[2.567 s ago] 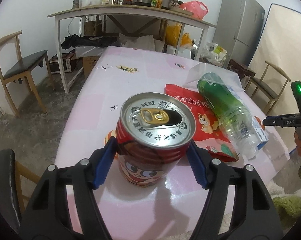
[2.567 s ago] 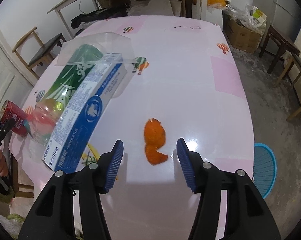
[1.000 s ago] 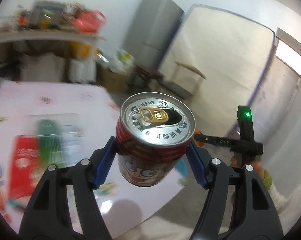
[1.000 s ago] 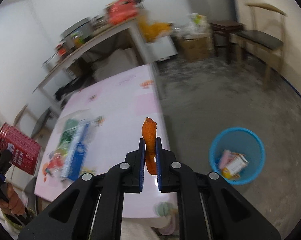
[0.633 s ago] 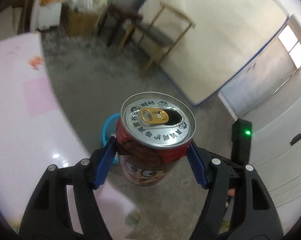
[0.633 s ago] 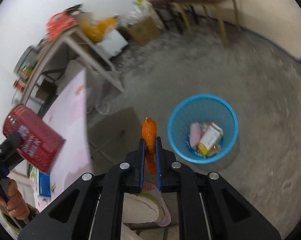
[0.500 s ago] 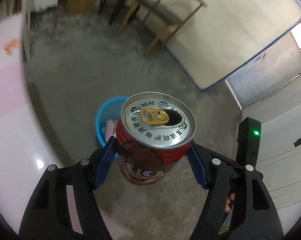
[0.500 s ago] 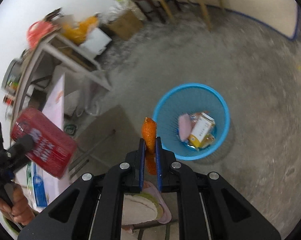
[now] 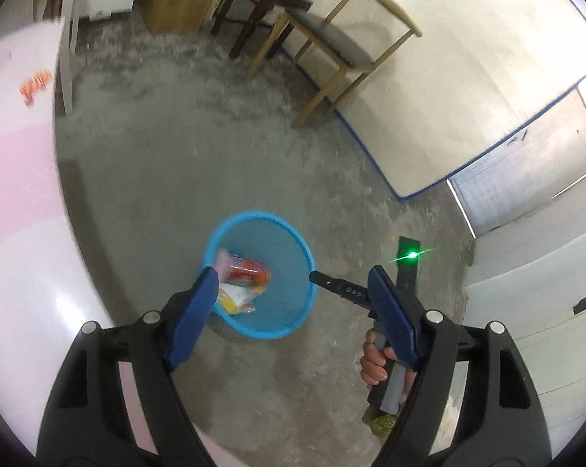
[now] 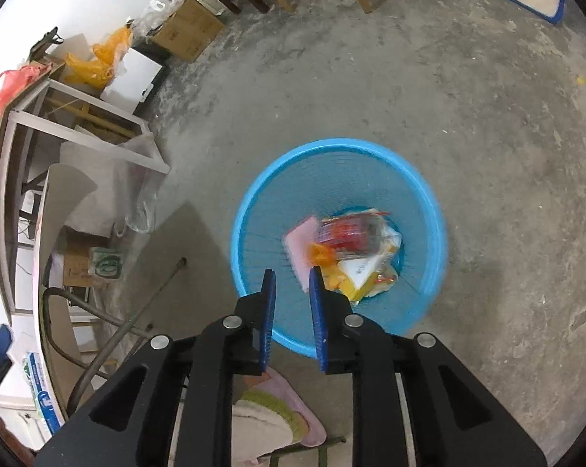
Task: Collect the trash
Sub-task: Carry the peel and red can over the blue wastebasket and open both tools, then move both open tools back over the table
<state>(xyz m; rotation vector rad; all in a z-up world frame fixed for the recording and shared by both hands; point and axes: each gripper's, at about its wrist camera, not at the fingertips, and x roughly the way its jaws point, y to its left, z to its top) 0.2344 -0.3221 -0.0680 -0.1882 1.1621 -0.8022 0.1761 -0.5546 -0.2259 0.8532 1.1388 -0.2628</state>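
A blue mesh trash basket [image 9: 293,241] stands on the concrete floor; it also shows in the right wrist view [image 10: 254,210]. The red can [image 9: 248,271] lies inside it on wrappers and shows blurred in the right wrist view [image 10: 349,231]. An orange peel [image 10: 321,253] lies beside the can in the basket. My left gripper [image 9: 293,292] is open and empty above the basket. My right gripper [image 10: 291,288] is open a little and empty over the basket's near rim.
The pink table [image 9: 16,233] edge is at the left. A wooden chair [image 9: 343,46] and a stool [image 9: 261,4] stand beyond the basket. A mattress [image 9: 468,78] leans on the wall. A slippered foot [image 10: 273,416] is below the right gripper.
Both grippers opened above the basket. The red can dropped from the left gripper and the orange peel from the right; both now lie in the basket.
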